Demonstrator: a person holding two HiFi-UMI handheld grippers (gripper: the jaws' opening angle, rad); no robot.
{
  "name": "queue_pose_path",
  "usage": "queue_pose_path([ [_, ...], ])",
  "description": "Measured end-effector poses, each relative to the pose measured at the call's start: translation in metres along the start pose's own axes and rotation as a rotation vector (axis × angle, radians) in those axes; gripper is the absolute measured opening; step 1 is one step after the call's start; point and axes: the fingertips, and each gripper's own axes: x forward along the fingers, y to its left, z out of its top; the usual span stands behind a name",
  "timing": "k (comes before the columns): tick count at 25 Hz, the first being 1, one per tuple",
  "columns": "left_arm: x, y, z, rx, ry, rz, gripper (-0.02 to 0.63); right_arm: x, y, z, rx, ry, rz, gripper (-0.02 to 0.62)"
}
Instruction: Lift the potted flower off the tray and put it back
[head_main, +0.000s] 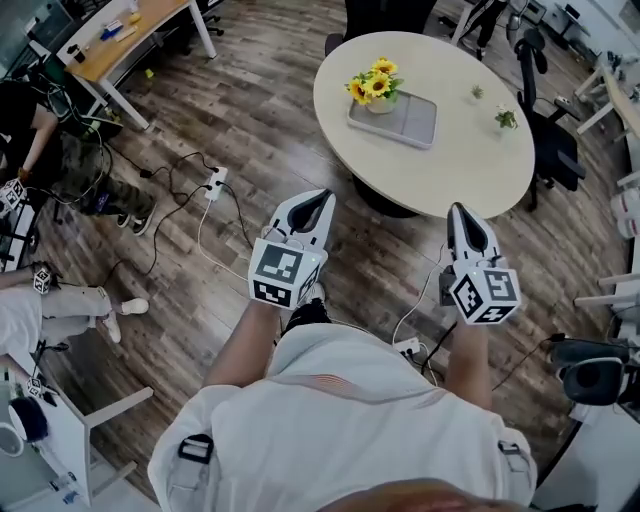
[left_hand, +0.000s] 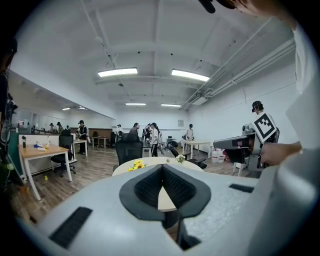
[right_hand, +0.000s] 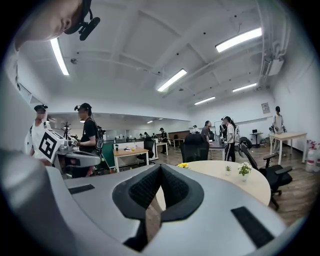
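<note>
The potted flower (head_main: 375, 88), yellow sunflowers in a pale pot, stands on the left end of a grey tray (head_main: 408, 122) on a round cream table (head_main: 440, 165). Both grippers are held over the wood floor, well short of the table and pointing toward it. My left gripper (head_main: 318, 200) is shut and holds nothing; my right gripper (head_main: 460, 212) is likewise shut and empty. In the left gripper view the closed tips (left_hand: 163, 166) sit just right of the distant flowers (left_hand: 135, 164). In the right gripper view the flowers (right_hand: 183, 165) show beyond the closed tips (right_hand: 161, 166).
Two small potted plants (head_main: 477, 92) (head_main: 506, 119) stand on the table's right part. Office chairs (head_main: 548, 140) ring the table's far and right sides. Cables and a power strip (head_main: 213, 183) lie on the floor to the left. A person (head_main: 70, 170) sits at the left.
</note>
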Motion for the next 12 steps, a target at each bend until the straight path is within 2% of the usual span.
queue_pose_path([
  [7, 0.059, 0.113, 0.007, -0.002, 0.011, -0.026, 0.005, 0.118, 0.014, 0.009, -0.01, 0.041, -0.033, -0.001],
  [12, 0.094, 0.15, 0.003, -0.023, 0.009, -0.023, 0.005, 0.165, 0.008, 0.007, -0.033, 0.069, -0.029, -0.002],
])
